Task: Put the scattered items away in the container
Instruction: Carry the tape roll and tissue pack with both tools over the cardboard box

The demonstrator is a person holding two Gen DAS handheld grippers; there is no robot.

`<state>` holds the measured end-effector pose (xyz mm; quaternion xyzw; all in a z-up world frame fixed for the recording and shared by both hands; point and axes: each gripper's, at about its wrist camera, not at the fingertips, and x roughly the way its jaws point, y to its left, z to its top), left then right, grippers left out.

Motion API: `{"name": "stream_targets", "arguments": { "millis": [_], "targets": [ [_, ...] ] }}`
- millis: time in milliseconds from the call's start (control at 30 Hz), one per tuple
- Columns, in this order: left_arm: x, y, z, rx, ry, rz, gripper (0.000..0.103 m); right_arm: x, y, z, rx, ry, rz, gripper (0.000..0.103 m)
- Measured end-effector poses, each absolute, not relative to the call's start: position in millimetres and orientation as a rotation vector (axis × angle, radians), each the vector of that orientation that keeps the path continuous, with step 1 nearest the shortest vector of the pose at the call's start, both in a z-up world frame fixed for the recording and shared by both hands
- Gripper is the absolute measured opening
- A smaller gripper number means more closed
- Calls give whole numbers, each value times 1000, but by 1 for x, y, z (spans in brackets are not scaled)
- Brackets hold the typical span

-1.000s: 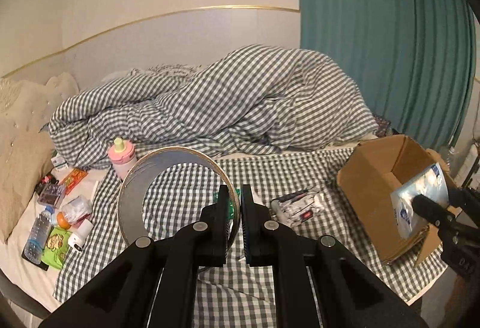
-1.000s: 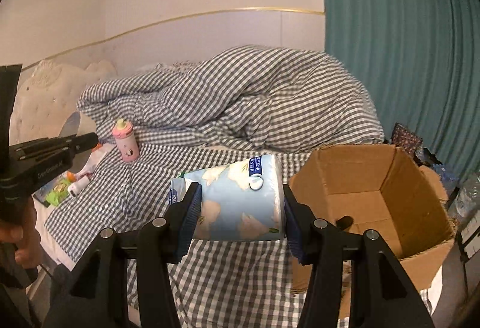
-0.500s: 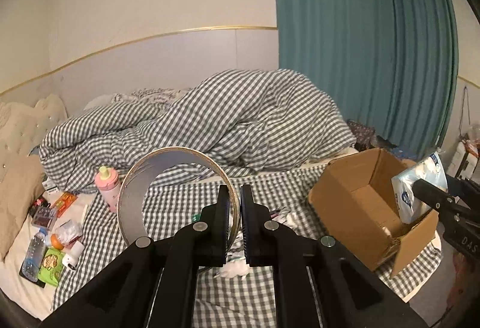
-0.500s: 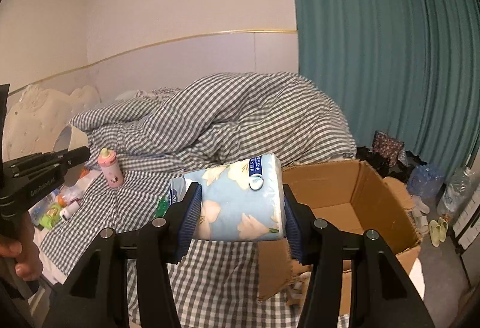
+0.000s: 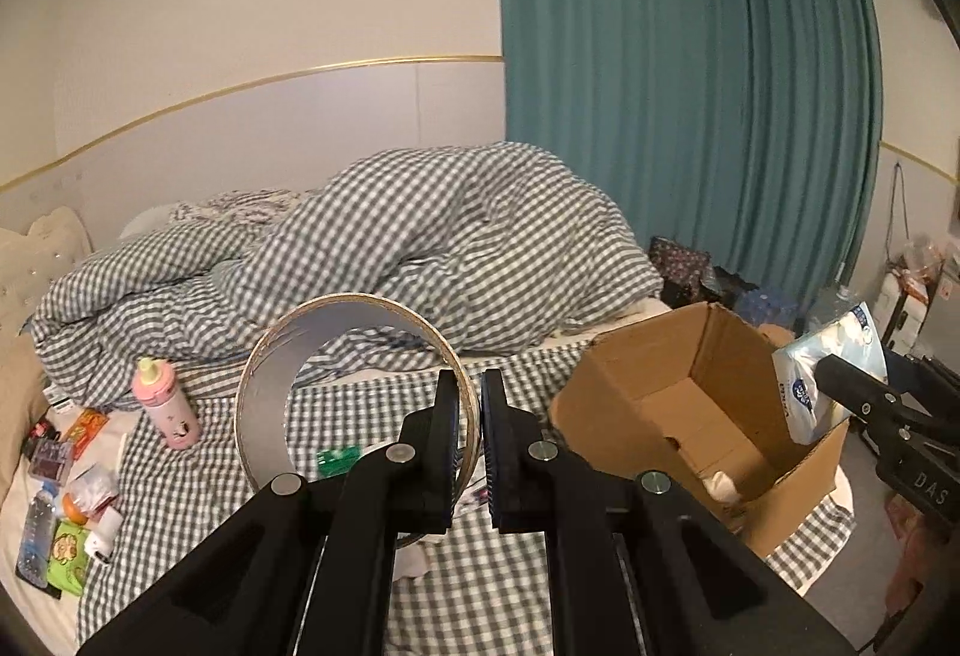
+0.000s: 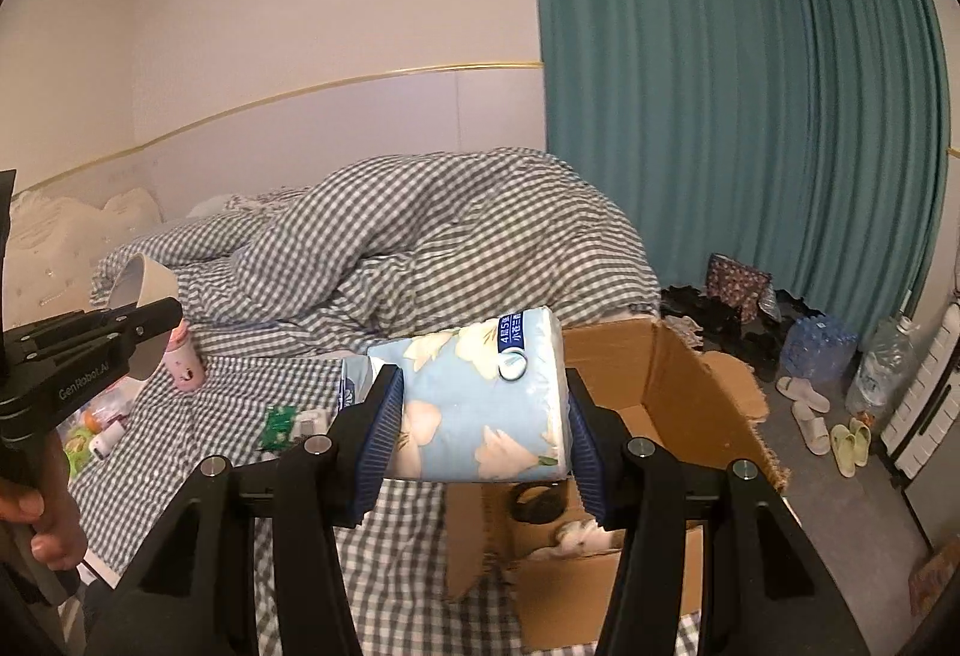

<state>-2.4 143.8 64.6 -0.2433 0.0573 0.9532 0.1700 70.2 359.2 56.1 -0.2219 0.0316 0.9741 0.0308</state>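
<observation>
Tissue pack (image 6: 480, 404) is clamped between the pads of the right tongs (image 6: 480, 434), held in the air at the near-left rim of the cardboard box (image 6: 690, 374), not yet over the opening. The box sits on the bed (image 5: 198, 482) at its right side, flaps up; something pale and a dark item already lie in the bottom.

Left tongs (image 5: 471, 440) are nearly closed, pinching the rim of a big tape ring (image 5: 354, 386), held up above the checked sheet, left of the box.

Step in hand, as I read it: carry phase, 2 items airborne, both headed for the box.

Next move calls for:
- right tongs shift right and forward until the pack clears the box wall, then open; pack is bulky and soft, so drop it flat
- the ring follows; watch the 2 tools don't meet over the opening

Left to tidy: pink bottle (image 5: 165, 404) standing on the sheet, green packet (image 5: 337, 459) near the middle, and a cluster of snacks and small bottles (image 5: 63, 512) at the bed's left edge. Well short of done.
</observation>
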Motion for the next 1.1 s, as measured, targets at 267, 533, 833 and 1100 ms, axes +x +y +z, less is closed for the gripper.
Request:
{"name": "stream_targets", "arguments": {
  "millis": [267,533,833,1100],
  "targets": [
    [-4,187,68,-672,164,2646,7,80,391,61,-667,102,2944,51],
    [-2,220,68,-658,180,2592,7,81,413,64,-664,111,2900,51],
    [-17,254,56,-723,177,2501,7,68,435,53,-721,114,2861,51],
    [-38,285,34,-819,200,2398,7,46,456,32,-822,129,2820,51]
  ]
}}
